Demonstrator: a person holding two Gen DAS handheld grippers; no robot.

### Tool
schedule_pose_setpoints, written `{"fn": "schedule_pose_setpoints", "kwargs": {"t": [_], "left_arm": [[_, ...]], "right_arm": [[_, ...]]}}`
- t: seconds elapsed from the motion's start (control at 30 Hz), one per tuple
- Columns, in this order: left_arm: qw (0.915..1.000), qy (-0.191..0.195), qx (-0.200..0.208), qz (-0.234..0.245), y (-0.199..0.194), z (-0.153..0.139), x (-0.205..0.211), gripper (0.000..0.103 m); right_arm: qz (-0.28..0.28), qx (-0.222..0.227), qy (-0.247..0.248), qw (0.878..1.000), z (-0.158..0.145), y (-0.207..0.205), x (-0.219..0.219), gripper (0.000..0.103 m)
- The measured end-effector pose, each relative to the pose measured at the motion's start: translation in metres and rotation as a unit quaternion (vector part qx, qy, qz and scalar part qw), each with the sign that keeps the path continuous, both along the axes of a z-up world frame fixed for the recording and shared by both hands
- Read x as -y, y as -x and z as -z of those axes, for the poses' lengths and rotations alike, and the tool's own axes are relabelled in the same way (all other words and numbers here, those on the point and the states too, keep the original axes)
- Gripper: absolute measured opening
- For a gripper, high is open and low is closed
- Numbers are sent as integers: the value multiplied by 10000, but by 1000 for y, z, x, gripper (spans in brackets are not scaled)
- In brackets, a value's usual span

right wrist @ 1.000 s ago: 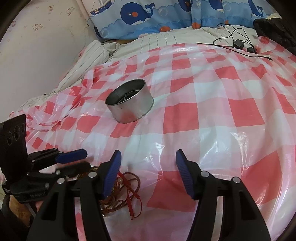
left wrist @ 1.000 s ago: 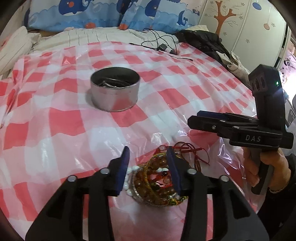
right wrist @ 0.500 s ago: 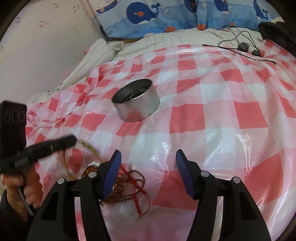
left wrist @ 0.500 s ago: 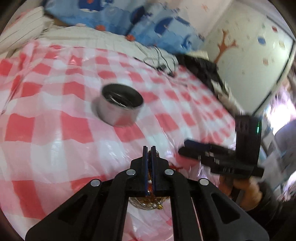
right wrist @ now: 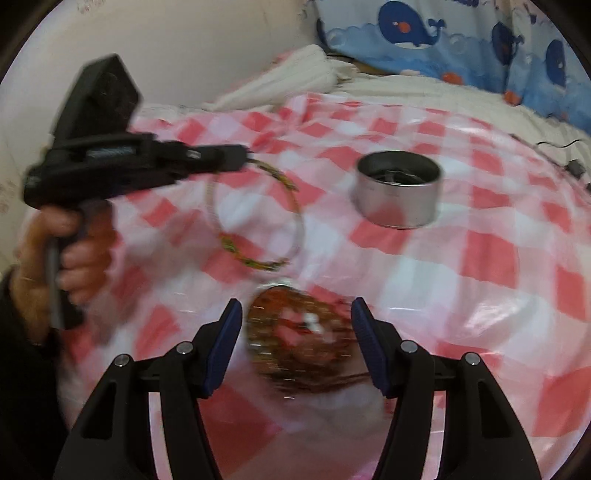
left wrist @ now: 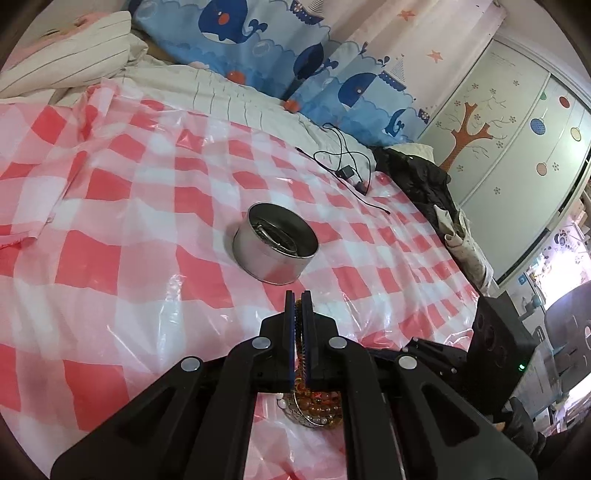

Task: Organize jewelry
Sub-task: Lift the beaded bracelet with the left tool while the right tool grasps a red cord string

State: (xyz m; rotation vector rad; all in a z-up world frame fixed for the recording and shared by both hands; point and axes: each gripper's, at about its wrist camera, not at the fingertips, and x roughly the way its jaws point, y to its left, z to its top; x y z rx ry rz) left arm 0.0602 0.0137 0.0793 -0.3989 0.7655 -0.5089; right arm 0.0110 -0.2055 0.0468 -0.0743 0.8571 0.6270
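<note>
My left gripper (left wrist: 299,300) is shut on a thin loop of green-and-gold beads (right wrist: 258,218). In the right wrist view that loop hangs from the left gripper (right wrist: 242,157), clear of the red-checked plastic sheet (right wrist: 491,258). A heap of amber beads, white pearls and red cords (right wrist: 299,332) lies in a small shallow dish, blurred, just beyond my right gripper (right wrist: 295,314). The right gripper is open with nothing pinched. A round silver tin (left wrist: 275,247) with metal pieces inside stands farther back, also the silver tin (right wrist: 399,192).
A hand (right wrist: 74,251) grips the left tool's handle. Black cables (left wrist: 347,166) and dark clothing (left wrist: 417,177) lie at the sheet's far right. Whale-print pillows (left wrist: 258,33) and striped bedding (left wrist: 55,62) border the back; a wardrobe (left wrist: 517,129) stands right.
The left jaws closed on the beaded loop in the heap and lifted it up and away. The right gripper swung over the heap, still open.
</note>
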Motion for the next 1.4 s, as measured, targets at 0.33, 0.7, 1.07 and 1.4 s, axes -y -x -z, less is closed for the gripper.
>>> {"fn": "schedule_pose_setpoints", "kwargs": {"t": [0.33,0.7,1.07,1.4], "left_arm": [[10000,-69,1,-13,0,1,-1,3],[9999,-132,-58,32,-1,5,5,3],[9998,-150,-76,48,-1,6,7,3],[9998,-116,-115,68,0,6,12,3]], "right_arm": [[362,-578,675,9954,20,-18,30,55],[266,-1022,-46,9944,18,-19,46,6],[414,-1108,-509,9917,7,-26,59,6],[476,-527,226,9972,4,-25,41,44]]}}
